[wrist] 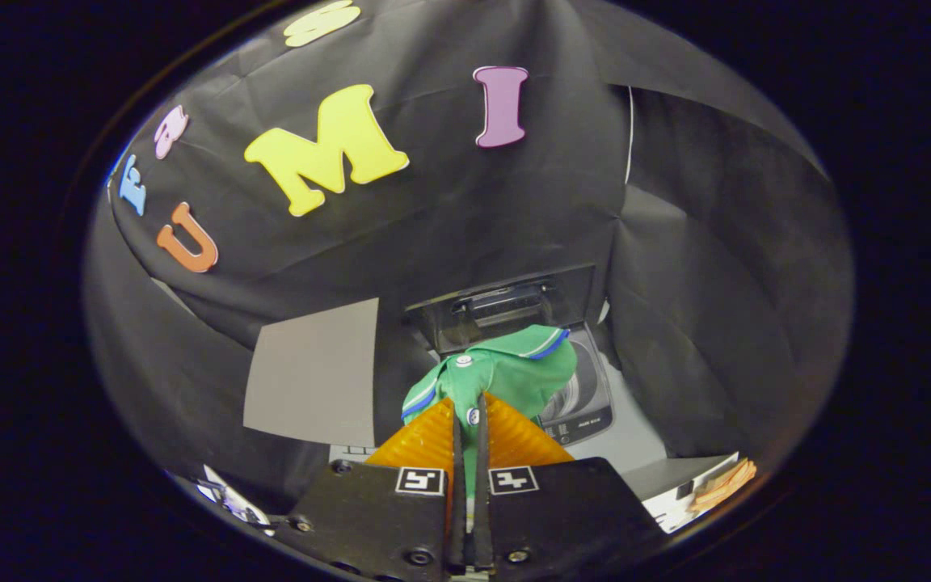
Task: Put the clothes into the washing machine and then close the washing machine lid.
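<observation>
My gripper point(469, 408) is shut on a green polo shirt point(514, 372) with a white and blue trimmed collar. Its orange fingers point(425, 440) pinch the cloth between them, and the shirt bunches up just ahead of the tips. Beyond the shirt stands the washing machine point(591, 404), its lid point(514, 303) raised upright at the back. The shirt hangs over the drum opening and hides most of it; a strip of the ribbed drum wall shows to the shirt's right.
A grey panel point(316, 376) stands to the left of the machine. Black cloth walls close in behind and on both sides. Some papers and an orange-brown item point(720, 485) lie low to the right of the fingers.
</observation>
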The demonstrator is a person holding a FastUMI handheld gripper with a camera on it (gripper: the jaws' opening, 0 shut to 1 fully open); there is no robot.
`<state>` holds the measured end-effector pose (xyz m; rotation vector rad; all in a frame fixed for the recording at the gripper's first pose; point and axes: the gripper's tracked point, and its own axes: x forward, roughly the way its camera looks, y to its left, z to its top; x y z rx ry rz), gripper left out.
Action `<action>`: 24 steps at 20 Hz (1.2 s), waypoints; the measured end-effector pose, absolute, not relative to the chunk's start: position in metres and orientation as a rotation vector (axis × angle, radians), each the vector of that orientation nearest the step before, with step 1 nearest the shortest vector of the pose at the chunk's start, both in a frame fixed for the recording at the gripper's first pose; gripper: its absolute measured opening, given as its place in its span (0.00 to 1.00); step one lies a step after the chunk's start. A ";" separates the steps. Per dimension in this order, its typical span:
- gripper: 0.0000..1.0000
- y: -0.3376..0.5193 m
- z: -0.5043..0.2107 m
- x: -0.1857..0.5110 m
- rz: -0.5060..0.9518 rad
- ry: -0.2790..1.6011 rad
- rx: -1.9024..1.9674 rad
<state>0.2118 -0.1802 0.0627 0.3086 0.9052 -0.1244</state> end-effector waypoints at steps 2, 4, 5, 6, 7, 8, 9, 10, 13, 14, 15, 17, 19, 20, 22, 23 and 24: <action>0.07 -0.193 0.052 0.224 -0.116 0.908 0.308; 0.07 -0.203 0.040 0.235 -0.106 0.913 0.302; 0.07 -0.209 0.034 0.239 -0.104 0.918 0.299; 0.07 -0.214 0.026 0.245 -0.106 0.922 0.296; 0.07 -0.219 0.020 0.249 -0.106 0.928 0.293; 0.07 -0.222 0.013 0.254 -0.104 0.933 0.292; 0.07 -0.224 0.006 0.260 -0.098 0.937 0.290; 0.07 -0.226 -0.002 0.265 -0.093 0.941 0.287; 0.07 -0.233 -0.035 0.284 -0.093 0.939 0.260; 0.07 -0.235 -0.046 0.288 -0.090 0.948 0.255; 0.07 -0.235 -0.057 0.293 -0.085 0.959 0.250; 0.07 -0.235 -0.081 0.301 -0.077 0.974 0.240; 0.07 -0.234 -0.105 0.311 -0.073 0.989 0.229; 0.07 -0.234 -0.117 0.317 -0.072 0.999 0.232; 0.07 -0.235 -0.140 0.326 -0.065 1.021 0.234; 0.07 -0.237 -0.151 0.328 -0.067 1.029 0.225; 0.07 -0.240 -0.160 0.332 -0.069 1.030 0.213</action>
